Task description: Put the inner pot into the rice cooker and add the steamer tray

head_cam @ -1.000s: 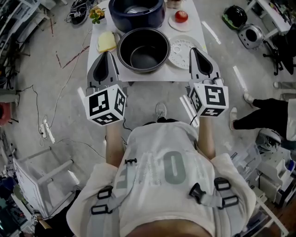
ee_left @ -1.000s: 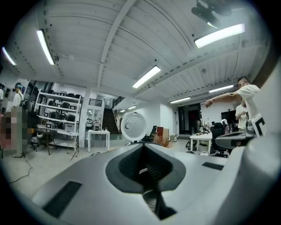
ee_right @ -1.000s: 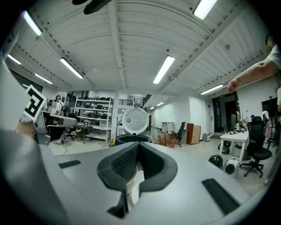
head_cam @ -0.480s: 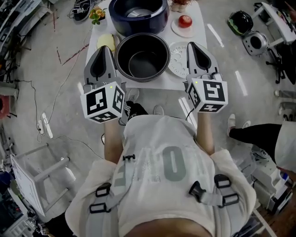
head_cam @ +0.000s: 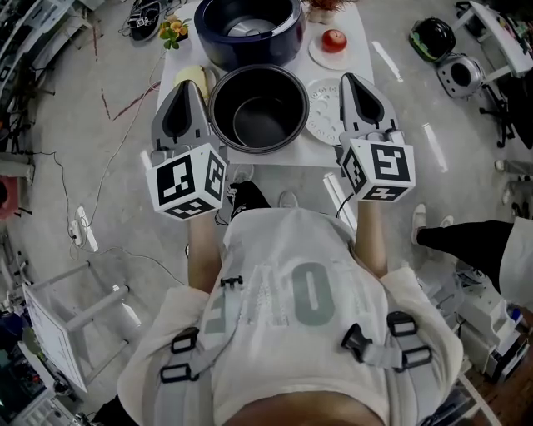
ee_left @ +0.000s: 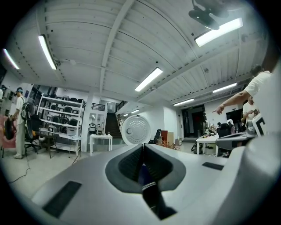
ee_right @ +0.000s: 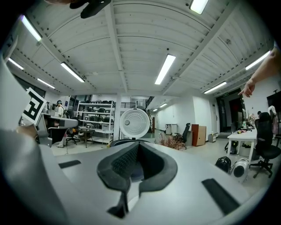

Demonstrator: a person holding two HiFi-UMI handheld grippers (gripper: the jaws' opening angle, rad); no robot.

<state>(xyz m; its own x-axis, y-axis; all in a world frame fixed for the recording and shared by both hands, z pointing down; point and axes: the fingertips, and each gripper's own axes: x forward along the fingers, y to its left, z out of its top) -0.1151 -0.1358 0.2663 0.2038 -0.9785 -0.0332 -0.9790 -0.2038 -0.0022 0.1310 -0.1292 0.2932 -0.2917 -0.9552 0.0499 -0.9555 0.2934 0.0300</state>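
The black inner pot [head_cam: 258, 108] stands empty at the near edge of the white table [head_cam: 279, 156]. Behind it is the dark blue rice cooker [head_cam: 249, 25], whose round white lid [ee_left: 136, 130] [ee_right: 135, 124] stands up open. The white perforated steamer tray [head_cam: 322, 104] lies flat to the pot's right. My left gripper [head_cam: 186, 86] [ee_left: 143, 147] is level beside the pot's left side, jaws shut and empty. My right gripper [head_cam: 349, 78] [ee_right: 138, 147] hovers over the steamer tray's right part, also shut on nothing.
A red fruit on a small plate [head_cam: 335, 39] sits at the table's far right, with a yellow object [head_cam: 191, 77] and flowers [head_cam: 173, 30] at the left. Cables [head_cam: 83, 233] run over the floor, two helmets [head_cam: 456, 75] lie at the right, and a person's leg [head_cam: 466, 233] is nearby.
Both grippers have moved forward over the table edge and now flank the inner pot. Their jaws stayed shut.
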